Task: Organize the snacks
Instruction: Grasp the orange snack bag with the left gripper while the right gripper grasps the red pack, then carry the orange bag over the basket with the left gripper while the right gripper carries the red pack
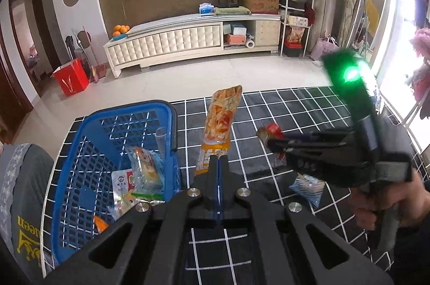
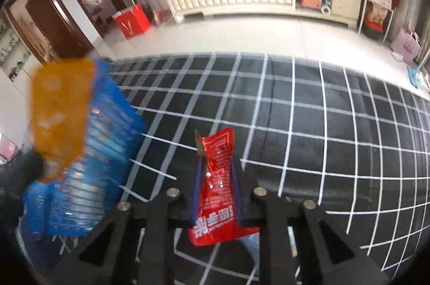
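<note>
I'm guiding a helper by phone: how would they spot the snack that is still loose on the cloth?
Find the black cloth with the white grid, then the blue basket on its left side. To the basket's right, below the right gripper, lies a small blue-and-clear packet flat on the cloth. It is the only snack neither gripped nor in the basket.

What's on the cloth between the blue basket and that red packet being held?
The orange packet, held up in the left gripper, stands between the basket and the red packet. Only checked cloth lies beneath; the left wrist view shows it.
</note>
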